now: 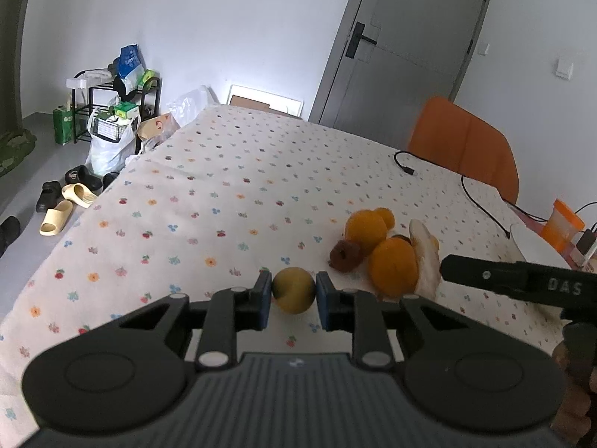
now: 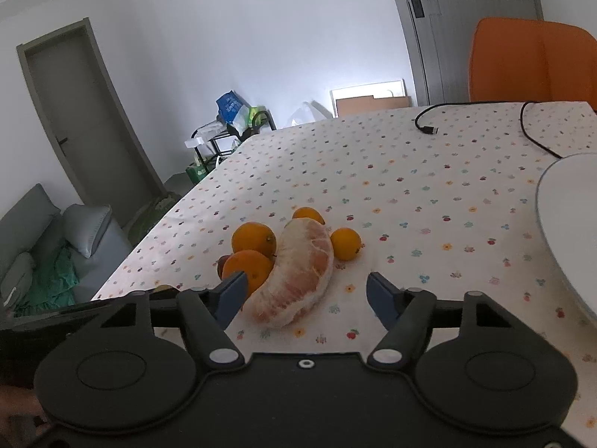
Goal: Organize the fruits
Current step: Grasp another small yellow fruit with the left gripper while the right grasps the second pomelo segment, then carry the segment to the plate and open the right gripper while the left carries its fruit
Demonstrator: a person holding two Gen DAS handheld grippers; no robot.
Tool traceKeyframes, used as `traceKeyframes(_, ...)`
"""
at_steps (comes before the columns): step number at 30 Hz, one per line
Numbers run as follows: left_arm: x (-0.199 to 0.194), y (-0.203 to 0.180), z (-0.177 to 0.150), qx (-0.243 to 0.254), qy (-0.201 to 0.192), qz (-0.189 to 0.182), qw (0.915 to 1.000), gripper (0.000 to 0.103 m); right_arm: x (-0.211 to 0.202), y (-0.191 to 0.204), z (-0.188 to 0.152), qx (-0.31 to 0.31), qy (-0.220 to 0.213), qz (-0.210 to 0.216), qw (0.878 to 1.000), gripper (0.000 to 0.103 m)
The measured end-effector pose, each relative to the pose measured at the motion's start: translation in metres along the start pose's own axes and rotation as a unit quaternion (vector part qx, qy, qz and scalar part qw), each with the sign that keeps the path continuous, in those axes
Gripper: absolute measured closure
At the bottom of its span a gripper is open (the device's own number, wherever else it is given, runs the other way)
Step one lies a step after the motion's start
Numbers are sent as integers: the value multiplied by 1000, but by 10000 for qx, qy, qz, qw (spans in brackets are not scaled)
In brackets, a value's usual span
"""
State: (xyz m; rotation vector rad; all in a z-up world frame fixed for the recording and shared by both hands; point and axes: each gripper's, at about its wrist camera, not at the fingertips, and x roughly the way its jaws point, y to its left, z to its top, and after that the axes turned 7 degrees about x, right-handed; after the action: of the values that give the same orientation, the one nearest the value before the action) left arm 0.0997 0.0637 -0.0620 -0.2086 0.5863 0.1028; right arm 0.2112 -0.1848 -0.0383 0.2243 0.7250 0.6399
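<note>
The tabletop point(image 2: 429, 186) wears a flower-print cloth, with a white plate point(image 2: 571, 231) at its right edge. Near the front lies a peeled pomelo piece point(image 2: 298, 280) touching a cluster of oranges point(image 2: 253, 240). The right gripper point(image 2: 306, 293) is released, its jaws on either side of the pomelo piece, pads apart from it. The left gripper point(image 1: 293, 293) is clenched on a small yellow-green fruit point(image 1: 293, 290) just beside the pile.
</note>
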Motion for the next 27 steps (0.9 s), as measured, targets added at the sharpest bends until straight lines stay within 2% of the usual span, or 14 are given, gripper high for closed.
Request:
traceKeyframes(8, 1, 3, 0, -46, -11, -6, 10000, 79, 17, 1, 5, 109, 105, -20, 9999, 45)
traceKeyframes(16, -2, 4, -1, -63, -56, 36, 10000, 79, 31, -1, 10, 251, 153, 97, 9995, 47)
traceKeyframes(18, -3, 3, -1, -73, -77, 33, 9999, 79, 33, 0, 11, 262, 158, 175, 9994, 52)
traceKeyframes(20, -5, 2, -1, -76, -100, 23, 9999, 79, 34, -1, 12, 284, 159, 183, 9993, 65)
traceKeyframes(27, -10, -3, 1, -52, -161, -30, 9999, 79, 25, -4, 12, 203, 198, 130, 9995, 66)
